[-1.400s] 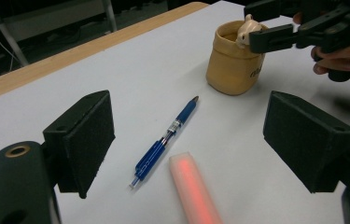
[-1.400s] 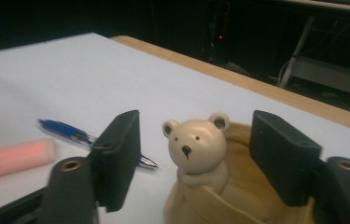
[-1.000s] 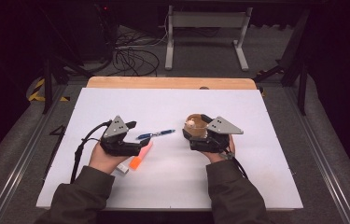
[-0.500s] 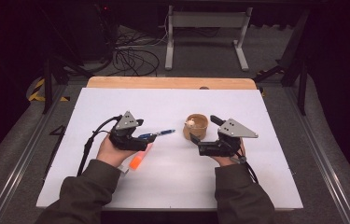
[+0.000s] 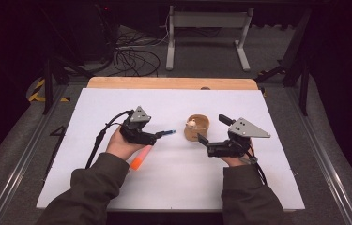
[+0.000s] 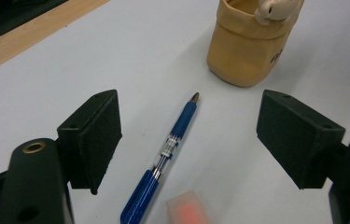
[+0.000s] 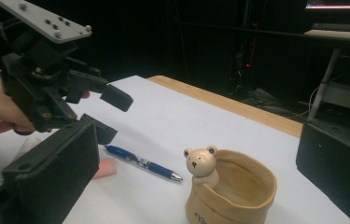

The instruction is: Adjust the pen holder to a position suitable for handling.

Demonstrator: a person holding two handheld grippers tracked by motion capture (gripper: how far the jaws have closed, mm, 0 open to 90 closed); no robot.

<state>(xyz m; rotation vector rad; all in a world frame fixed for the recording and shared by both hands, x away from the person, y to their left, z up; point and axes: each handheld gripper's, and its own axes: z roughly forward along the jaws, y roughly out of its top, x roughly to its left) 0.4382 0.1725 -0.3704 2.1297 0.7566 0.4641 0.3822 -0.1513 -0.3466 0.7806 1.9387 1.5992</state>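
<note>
A tan cup point(image 5: 197, 129) with a small bear figure point(image 7: 202, 163) on its rim stands mid-table. A blue pen point(image 5: 165, 133) lies to its left, tip toward the cup. My left gripper point(image 5: 151, 136) hovers over the pen's rear end, open; the pen point(image 6: 172, 140) lies on the table between the jaws, untouched by either pad point(image 6: 95, 135). My right gripper point(image 5: 212, 130) is just right of the cup, open. Its jaws have just been opening, and nothing is between them; the cup point(image 7: 238, 196) stands just ahead of them.
An orange marker point(image 5: 141, 158) lies by my left hand, near the pen's rear. The white sheet point(image 5: 173, 187) covers the table, with a wooden edge point(image 5: 164, 83) at the back. Cables and a metal stand sit on the floor beyond.
My right gripper has drawn back to the right, off the cup, and its jaws have spread. My left gripper has moved right along the pen toward the cup.
</note>
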